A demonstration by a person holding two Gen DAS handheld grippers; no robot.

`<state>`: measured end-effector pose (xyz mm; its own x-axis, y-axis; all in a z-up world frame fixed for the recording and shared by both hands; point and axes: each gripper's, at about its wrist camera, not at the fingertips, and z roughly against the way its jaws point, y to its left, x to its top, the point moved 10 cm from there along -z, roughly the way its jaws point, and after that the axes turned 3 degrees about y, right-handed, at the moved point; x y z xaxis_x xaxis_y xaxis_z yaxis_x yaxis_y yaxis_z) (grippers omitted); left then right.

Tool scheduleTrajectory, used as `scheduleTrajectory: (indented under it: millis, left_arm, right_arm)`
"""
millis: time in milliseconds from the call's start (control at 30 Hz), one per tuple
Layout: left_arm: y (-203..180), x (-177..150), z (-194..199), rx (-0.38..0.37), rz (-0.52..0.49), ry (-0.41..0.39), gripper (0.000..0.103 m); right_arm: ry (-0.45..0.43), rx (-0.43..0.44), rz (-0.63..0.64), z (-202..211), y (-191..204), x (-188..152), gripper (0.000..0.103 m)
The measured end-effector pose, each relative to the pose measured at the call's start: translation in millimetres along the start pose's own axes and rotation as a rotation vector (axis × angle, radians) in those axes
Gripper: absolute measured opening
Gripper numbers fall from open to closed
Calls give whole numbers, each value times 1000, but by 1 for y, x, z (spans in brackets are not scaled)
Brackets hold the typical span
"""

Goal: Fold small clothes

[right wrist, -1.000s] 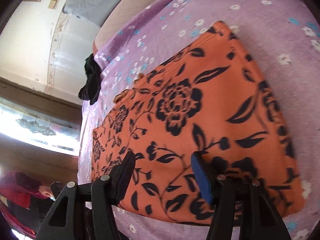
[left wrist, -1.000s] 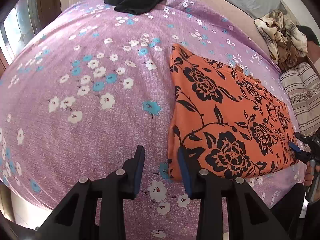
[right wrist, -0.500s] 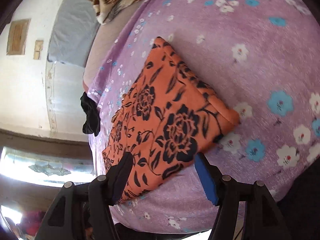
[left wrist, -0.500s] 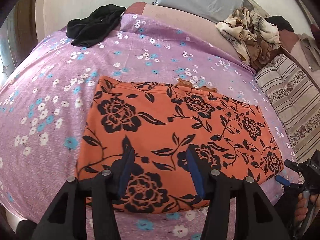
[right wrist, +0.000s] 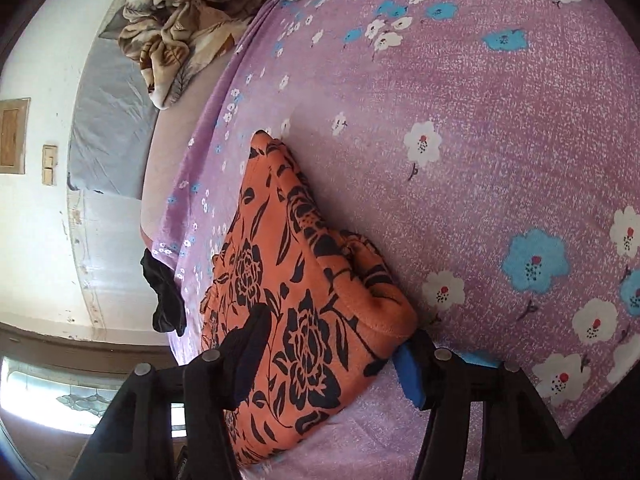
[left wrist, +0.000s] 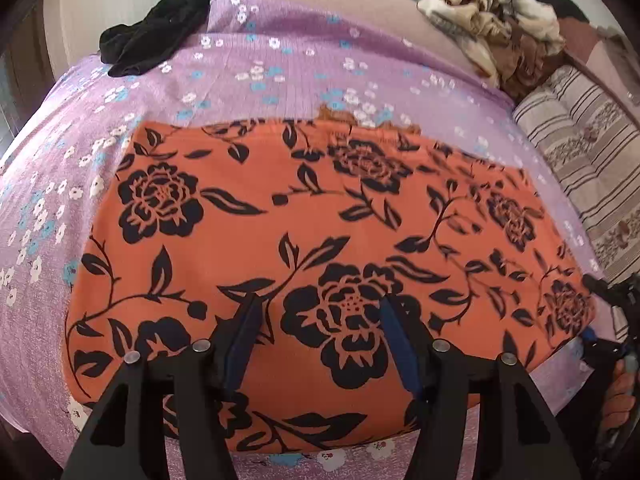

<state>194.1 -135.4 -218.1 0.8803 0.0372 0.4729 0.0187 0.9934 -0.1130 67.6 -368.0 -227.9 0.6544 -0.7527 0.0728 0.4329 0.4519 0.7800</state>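
Cloth [left wrist: 320,216]: orange, flowered, lies flat, already folded over, on the purple bedspread [left wrist: 280,64].
Handling: likely soft, light and limp; best pinched at a corner or folded edge.
Left gripper [left wrist: 320,334]: spread wide, hovering over the near edge, holding nothing.
Right gripper [right wrist: 328,350]: fingers apart, straddling the cloth's right corner, not yet clamped.

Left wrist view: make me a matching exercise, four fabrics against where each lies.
Things:
1. orange floral garment
2. black garment
3. beige crumpled blanket
4. striped pillow

Places:
A. far left, at the edge of the purple sheet
B. right edge, below the crumpled heap
C. spread flat, nearest the left gripper
D. far right, heaped

Pairs: 1-C, 2-A, 3-D, 4-B
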Motion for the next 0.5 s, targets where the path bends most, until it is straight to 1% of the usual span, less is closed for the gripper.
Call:
scheduleTrajectory:
  millis: [33, 100, 167, 200, 267, 300, 333, 367, 400, 433, 467, 500]
  left_arm:
    - [-1, 2, 4, 2, -1, -26, 62]
    - [-7, 9, 17, -32, 6, -72, 62]
    - [-11, 12, 20, -24, -9, -94, 62]
    - [-12, 10, 15, -21, -13, -77, 63]
    - [-12, -2, -10, 11, -37, 14, 63]
    - [-14, -2, -9, 36, -71, -10, 63]
    - [-15, 0, -2, 45, -77, -29, 63]
    - [-18, 3, 6, 26, -61, -45, 63]
    - [-22, 7, 14, -11, -48, -71, 63]
    - [-26, 10, 21, -23, -59, -104, 63]
    - [-28, 12, 22, -10, -78, -124, 64]
    - [-28, 8, 15, 8, -90, -104, 64]
  right_arm:
    - [-4, 2, 9, 3, 3, -1, 60]
    - [-14, 7, 55, 8, 15, -1, 60]
    - [-29, -15, 112, 10, 21, 0, 61]
    - [-30, -36, 126, 8, 20, 0, 64]
    - [19, -75, 126, -9, 10, -4, 67]
    - [15, -73, 116, -11, 6, -4, 67]
    - [5, -63, 107, -10, 7, -4, 67]
    - [3, -57, 114, -8, 11, -4, 65]
    - [0, -48, 130, -6, 16, -4, 65]
    - [-5, -49, 150, -4, 20, -5, 65]
    - [-11, -62, 160, -4, 19, -4, 65]
    - [-17, -77, 151, -5, 16, -3, 65]
